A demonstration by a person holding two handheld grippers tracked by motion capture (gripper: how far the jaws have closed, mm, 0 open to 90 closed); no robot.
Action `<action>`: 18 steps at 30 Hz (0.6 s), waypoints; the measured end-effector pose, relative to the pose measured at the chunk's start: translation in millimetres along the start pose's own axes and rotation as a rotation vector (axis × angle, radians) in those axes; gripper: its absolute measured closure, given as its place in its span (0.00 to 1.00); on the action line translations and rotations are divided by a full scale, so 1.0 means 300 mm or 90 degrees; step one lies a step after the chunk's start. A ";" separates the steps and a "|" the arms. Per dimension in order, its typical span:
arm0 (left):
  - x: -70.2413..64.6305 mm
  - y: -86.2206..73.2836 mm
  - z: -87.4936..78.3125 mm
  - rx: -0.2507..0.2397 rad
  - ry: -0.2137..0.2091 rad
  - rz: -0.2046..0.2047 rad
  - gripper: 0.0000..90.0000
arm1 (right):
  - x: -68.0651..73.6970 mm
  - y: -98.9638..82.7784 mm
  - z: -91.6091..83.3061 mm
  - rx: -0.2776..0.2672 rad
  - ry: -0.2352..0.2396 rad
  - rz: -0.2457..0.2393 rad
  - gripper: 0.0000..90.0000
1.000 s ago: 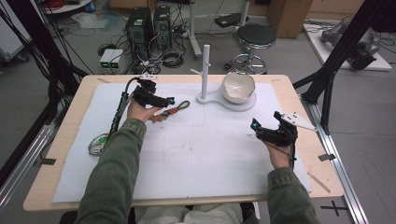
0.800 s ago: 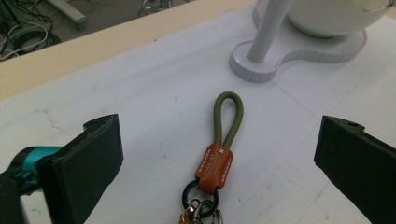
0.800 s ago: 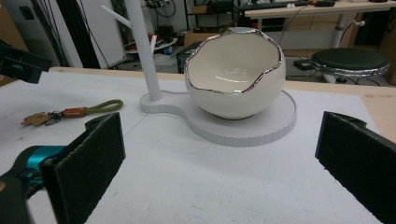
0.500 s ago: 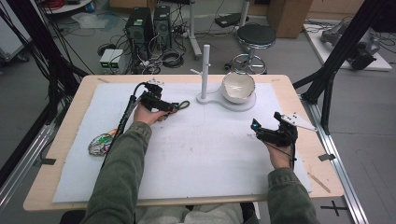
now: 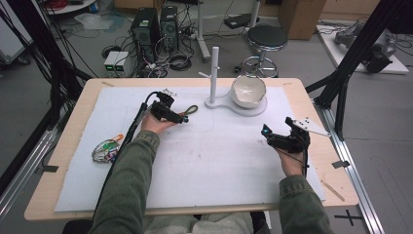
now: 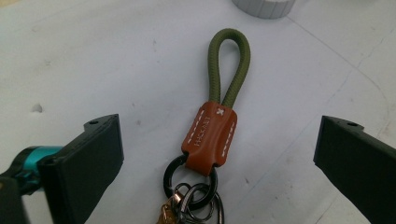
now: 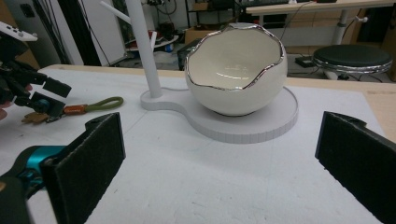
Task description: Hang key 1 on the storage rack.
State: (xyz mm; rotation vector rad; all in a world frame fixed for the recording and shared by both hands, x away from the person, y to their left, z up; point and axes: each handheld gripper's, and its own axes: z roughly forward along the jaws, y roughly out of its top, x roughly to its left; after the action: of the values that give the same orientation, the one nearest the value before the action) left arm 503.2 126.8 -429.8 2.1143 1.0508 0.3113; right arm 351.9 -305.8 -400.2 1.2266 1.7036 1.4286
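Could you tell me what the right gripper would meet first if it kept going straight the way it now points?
Most likely the white egg-shaped bowl on its round base; the right gripper is open and aimed at it across bare mat, though depth is uncertain.

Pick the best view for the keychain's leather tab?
Left gripper view: the brown leather tab lies close between the open jaws, stitching clear. Right gripper view shows it small. High view shows it tiny by the left gripper.

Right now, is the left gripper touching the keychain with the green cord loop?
Apart. In the left gripper view, the keychain lies on the white mat between the wide-open jaws of the left gripper, with bare mat showing on both sides of it.
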 end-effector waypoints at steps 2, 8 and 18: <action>-0.001 0.000 0.002 0.002 0.006 0.005 0.07 | -0.002 0.000 0.001 -0.001 -0.001 0.002 0.01; -0.012 -0.004 0.014 0.009 0.014 0.027 0.17 | -0.002 0.000 0.002 0.000 -0.001 0.001 0.01; -0.013 -0.004 0.013 0.009 0.009 0.051 0.41 | -0.002 0.000 0.001 0.001 -0.001 -0.001 0.01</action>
State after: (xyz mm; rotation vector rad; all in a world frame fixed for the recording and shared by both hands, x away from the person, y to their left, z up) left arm 502.2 122.2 -433.0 2.1744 0.9808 0.3597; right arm 352.4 -306.1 -400.4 1.2259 1.7047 1.4252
